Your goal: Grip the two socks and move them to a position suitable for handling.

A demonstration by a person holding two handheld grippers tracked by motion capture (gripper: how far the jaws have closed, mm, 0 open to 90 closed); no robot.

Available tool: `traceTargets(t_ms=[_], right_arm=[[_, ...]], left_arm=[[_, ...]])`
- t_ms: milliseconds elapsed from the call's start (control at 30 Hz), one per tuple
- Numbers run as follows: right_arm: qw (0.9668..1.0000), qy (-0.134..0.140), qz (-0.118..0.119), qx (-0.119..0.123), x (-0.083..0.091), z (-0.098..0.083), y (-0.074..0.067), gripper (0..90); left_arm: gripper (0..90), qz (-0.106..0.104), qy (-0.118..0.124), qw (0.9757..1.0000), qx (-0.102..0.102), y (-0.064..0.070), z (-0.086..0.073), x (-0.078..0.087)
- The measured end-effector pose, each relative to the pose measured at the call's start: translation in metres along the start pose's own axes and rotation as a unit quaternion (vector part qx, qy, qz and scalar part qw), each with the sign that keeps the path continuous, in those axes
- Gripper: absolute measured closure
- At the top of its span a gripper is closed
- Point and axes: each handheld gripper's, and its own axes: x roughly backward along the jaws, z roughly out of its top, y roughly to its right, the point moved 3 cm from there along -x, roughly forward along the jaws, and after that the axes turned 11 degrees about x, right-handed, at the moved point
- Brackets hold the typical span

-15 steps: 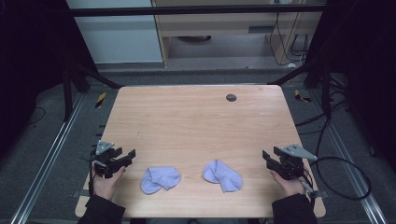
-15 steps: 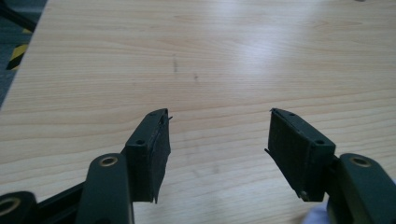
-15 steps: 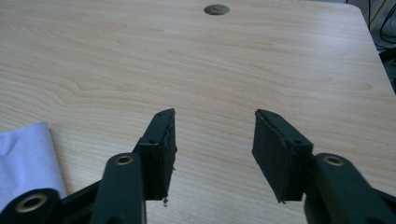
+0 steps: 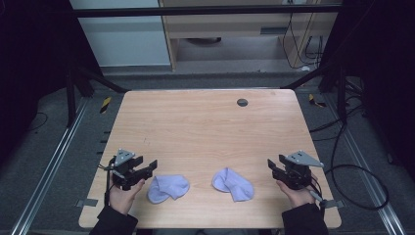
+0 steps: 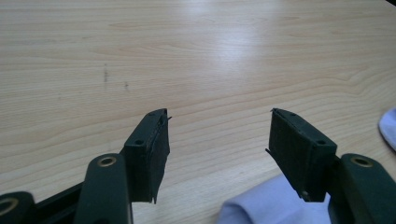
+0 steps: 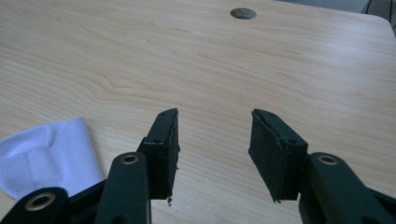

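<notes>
The left gripper has edged nearer the left sock, both tools' jaws spread and empty, while the right gripper waits beside the right sock, seemingly poised for pickup.

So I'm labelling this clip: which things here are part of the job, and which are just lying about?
Part of the job:
left sock
right sock
left gripper, open
right gripper, open

Just lying about:
round table grommet
floor cables
</notes>
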Motion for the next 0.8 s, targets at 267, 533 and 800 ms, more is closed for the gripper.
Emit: traceTargets(t_ms=[267,533,800], right_arm=[[0.9989,-0.006,0.033,0.032,-0.003,0.011,-0.023,52.4],[0.9958,-0.015,0.073,0.054,-0.008,0.016,-0.045,52.0],[0.9927,-0.028,0.098,0.066,-0.008,0.014,-0.065,50.6]], left_arm=[[37.6,-0.016,-0.003,0.9997,-0.017,0.02,0.0,-0.004],[38.4,-0.03,-0.004,0.999,-0.033,0.041,0.0,-0.009],[40.9,-0.051,-0.007,0.9972,-0.054,0.069,0.002,-0.015]])
